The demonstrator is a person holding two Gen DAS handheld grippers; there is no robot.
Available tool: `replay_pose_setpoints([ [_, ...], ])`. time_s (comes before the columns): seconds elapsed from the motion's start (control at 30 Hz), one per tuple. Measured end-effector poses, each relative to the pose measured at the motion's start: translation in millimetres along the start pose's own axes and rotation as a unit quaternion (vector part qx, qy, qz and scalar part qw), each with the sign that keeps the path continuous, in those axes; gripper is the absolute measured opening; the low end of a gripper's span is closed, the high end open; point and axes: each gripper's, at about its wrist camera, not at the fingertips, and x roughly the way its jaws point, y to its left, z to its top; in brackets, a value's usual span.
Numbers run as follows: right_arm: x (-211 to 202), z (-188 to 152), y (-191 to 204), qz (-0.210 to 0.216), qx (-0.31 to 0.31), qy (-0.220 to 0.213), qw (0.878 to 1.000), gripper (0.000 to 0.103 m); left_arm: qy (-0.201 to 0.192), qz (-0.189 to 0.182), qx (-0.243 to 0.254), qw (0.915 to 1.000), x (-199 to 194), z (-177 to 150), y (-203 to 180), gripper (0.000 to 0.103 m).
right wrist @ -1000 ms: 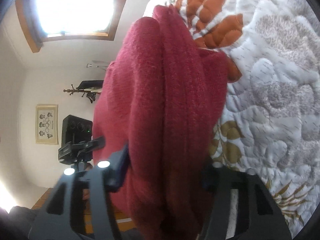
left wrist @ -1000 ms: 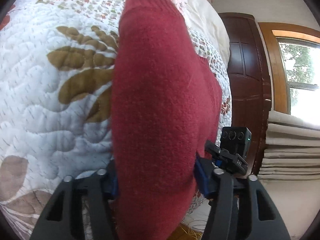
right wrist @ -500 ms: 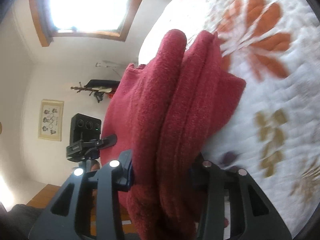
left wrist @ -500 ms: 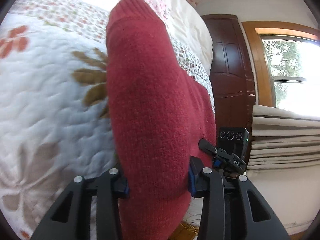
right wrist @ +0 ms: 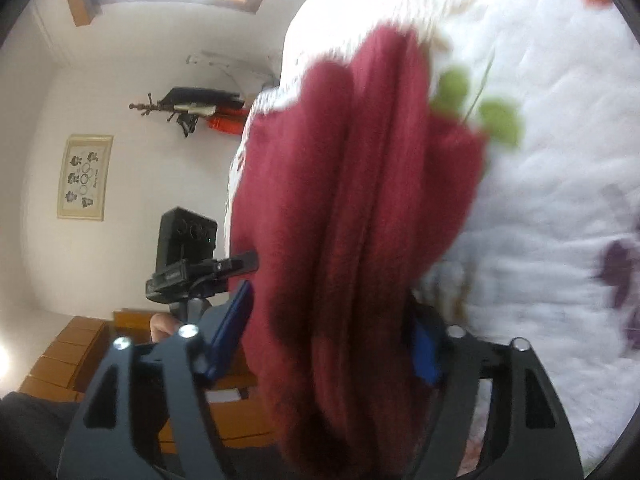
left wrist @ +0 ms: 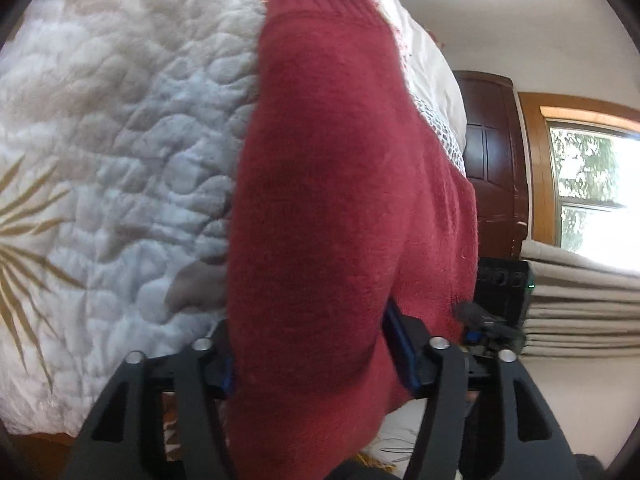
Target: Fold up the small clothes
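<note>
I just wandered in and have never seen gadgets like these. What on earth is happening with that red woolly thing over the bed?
A person is folding a small red knitted garment using two hand-held grippers. The left gripper is clamped on one part of it and the right gripper on a bunched, layered part. The garment is held over a white quilted bedspread with leaf patterns. The right view is blurred, so things seem to be mid-motion, and the fold is not yet laid down.
</note>
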Motion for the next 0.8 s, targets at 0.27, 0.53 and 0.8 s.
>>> replay_pose_setpoints([
  [0.27, -35, 18, 51, -0.089, -0.056, -0.081, 0.991, 0.071, -0.105, 0.059, 0.084, 0.9891, -69, -32, -37, 0.074],
  [0.53, 20, 34, 28, -0.167, -0.069, -0.047, 0.982, 0.010, -0.060, 0.015, 0.218, 0.9740, -29, -92, -101, 0.074],
  [0.8, 18, 37, -1, -0.190, -0.041, -0.070, 0.978, 0.023, 0.034, 0.024, 0.244, 0.9690, 53, -107, -94, 0.075],
])
